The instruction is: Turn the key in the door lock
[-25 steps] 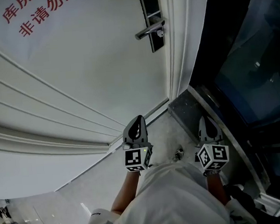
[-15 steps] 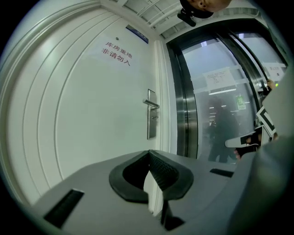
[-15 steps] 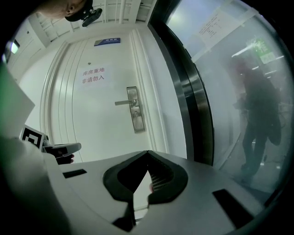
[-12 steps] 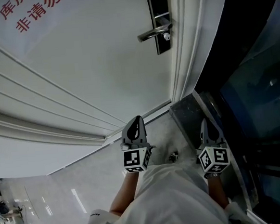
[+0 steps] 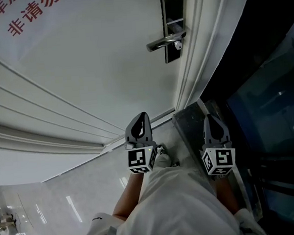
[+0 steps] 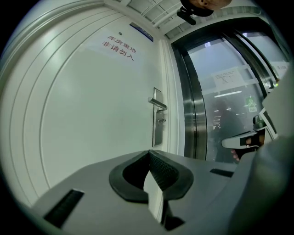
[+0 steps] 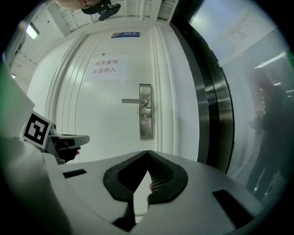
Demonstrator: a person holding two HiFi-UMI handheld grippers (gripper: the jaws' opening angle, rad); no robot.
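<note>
The white panelled door stands ahead of me, its tall black lock plate near the right edge and the silver lever handle reaching left from it. Red printed lettering sits on the door, left of the plate. The dark glass panel lies right of the door. My left gripper and right gripper are side by side, well apart from the handle.

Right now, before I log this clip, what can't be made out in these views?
- Lock plate: whether a key sits in it is too small to tell in both gripper views; the head view shows only a speck under the handle.
- Red sign: cut off by the head view's top edge.
- Floor: partly hidden by the person's torso in the head view.
</note>
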